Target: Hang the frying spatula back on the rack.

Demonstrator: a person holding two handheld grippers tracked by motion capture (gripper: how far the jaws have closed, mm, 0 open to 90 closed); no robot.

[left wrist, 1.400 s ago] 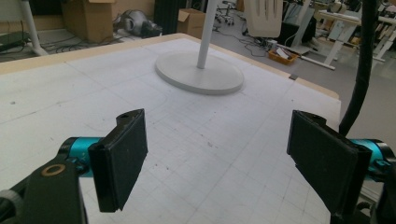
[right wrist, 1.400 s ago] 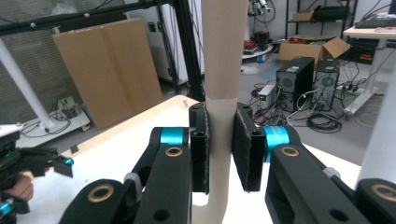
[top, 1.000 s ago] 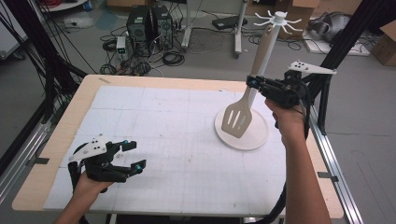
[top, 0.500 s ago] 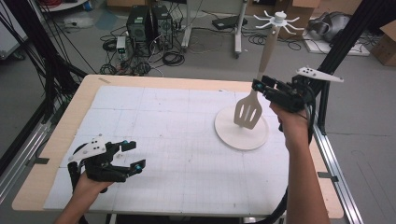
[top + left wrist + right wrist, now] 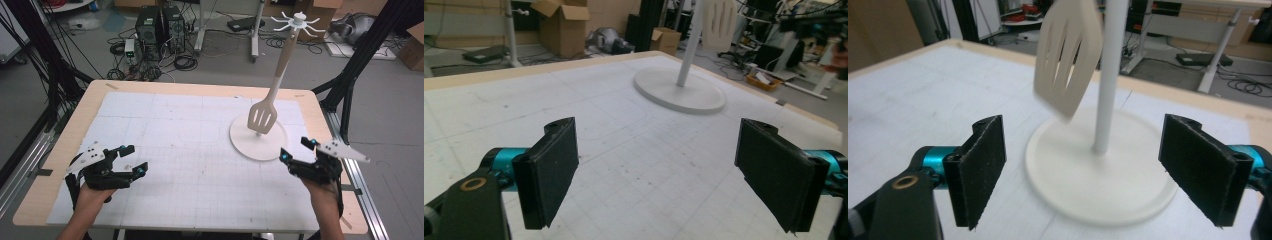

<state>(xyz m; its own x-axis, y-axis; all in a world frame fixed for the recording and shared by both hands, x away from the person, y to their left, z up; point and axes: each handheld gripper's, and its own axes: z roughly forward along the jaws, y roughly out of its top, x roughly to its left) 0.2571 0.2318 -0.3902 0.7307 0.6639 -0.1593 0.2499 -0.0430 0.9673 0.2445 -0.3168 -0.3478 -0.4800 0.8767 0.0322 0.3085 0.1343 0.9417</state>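
Spatula (image 5: 262, 118) now hangs on its own from the white hook stand (image 5: 288, 60), its slotted head dangling just above the stand's round base (image 5: 250, 144) and blurred as if swinging. A second ago the right claw (image 5: 296, 152) was up at the handle; it has come away and sits low near the surface's (image 5: 190, 150) front right edge, jaws spread and holding nothing. I'd judge the hanging done. The left claw (image 5: 134, 159) has stayed put at the front left, also spread and bare.

The spatula looks like smooth cream plastic, flat-bladed with three long slots. The stand is a matte white pole on a thin disc, topped with radiating prongs. A white gridded mat covers the pale wooden surface.
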